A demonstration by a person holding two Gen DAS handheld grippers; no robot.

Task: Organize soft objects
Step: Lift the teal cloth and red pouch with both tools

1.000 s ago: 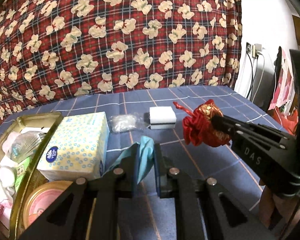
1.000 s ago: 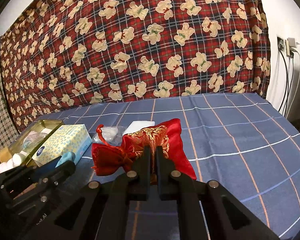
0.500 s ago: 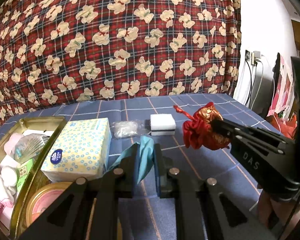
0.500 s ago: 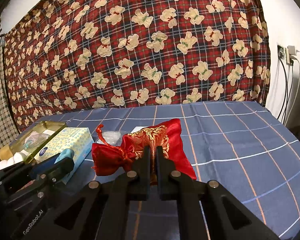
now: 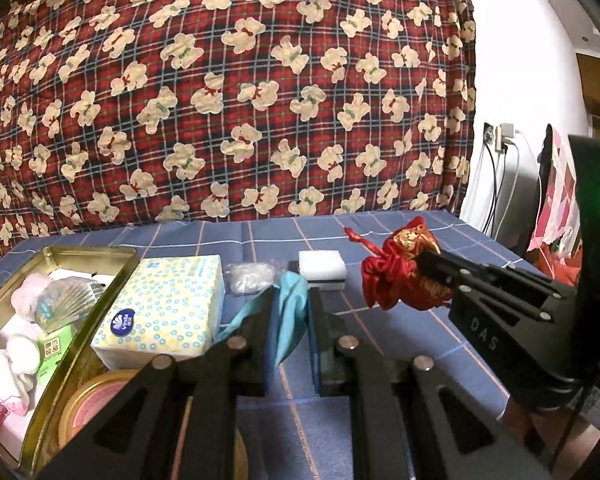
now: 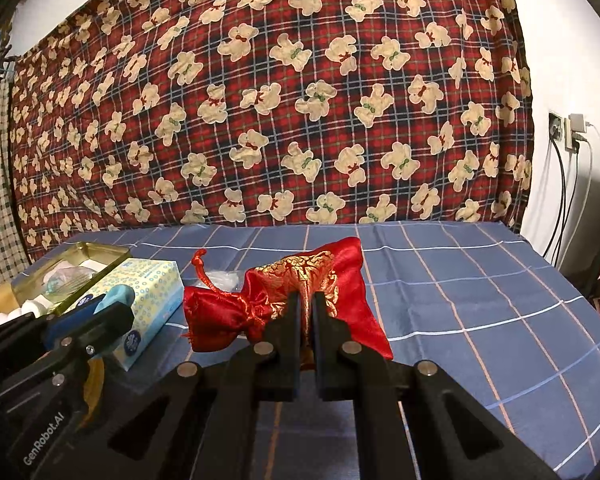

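Note:
My left gripper (image 5: 291, 300) is shut on a teal cloth (image 5: 290, 320) that pokes up between its fingers and droops left. My right gripper (image 6: 306, 300) is shut on a red and gold satin pouch (image 6: 300, 284), held above the blue checked table; its drawstring end hangs left. In the left wrist view the same pouch (image 5: 392, 276) sits in the right gripper (image 5: 422, 258), just right of my left one. A gold tin (image 5: 72, 256) at the left holds white and pink soft items. A dotted tissue pack (image 5: 164, 312) lies beside it.
A white sponge block (image 5: 322, 270) and a clear plastic bag (image 5: 250, 278) lie beyond the left gripper. A round gold tin with a pink lid (image 5: 100, 400) sits at the near left. A bear-print plaid cloth (image 6: 260, 100) hangs behind the table. Cables (image 6: 564, 184) run down the right wall.
Both views have tilted slightly upward, so the table and objects sit lower in frame. Both grips are unchanged, and the pouch and teal cloth stay held.

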